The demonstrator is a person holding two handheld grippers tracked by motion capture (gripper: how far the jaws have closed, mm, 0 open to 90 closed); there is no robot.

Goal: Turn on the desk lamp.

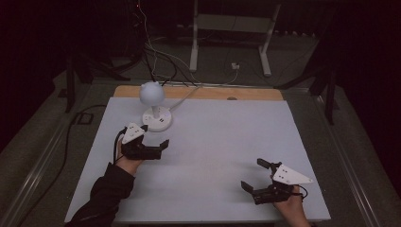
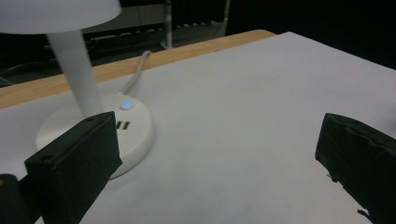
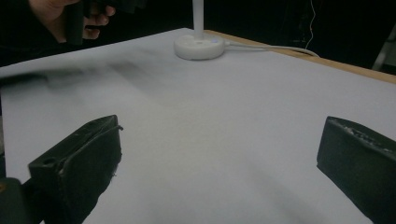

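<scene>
Item: white desk lamp [image 1: 155, 106], round base, slim stem, rounded shade. It stands near the desk's far left corner, on the pale sheet [image 1: 222, 142] covering the desk [image 1: 255, 93]. A small blue light [image 2: 125, 105] glows on the base beside two dark slots. Its white cord [image 1: 189, 94] leaves the base toward the desk's far edge.

Item: left gripper [image 1: 161, 144], jaws apart, nothing between them, just beside the lamp base on its near side. In the left gripper view one jaw sits close against the base rim; we cannot tell whether it touches.

Item: right gripper [image 1: 253, 174], jaws wide apart and empty, near the desk's near right corner, well apart from the lamp.

Hazards, as we judge them: the lamp looks top-heavy, so a sideways knock from the left jaw on stem or shade could tip it. A push low on the base could slide it toward the far edge. A jaw catching the cord could drag the lamp. Dim light makes contact harder for us to gauge.
</scene>
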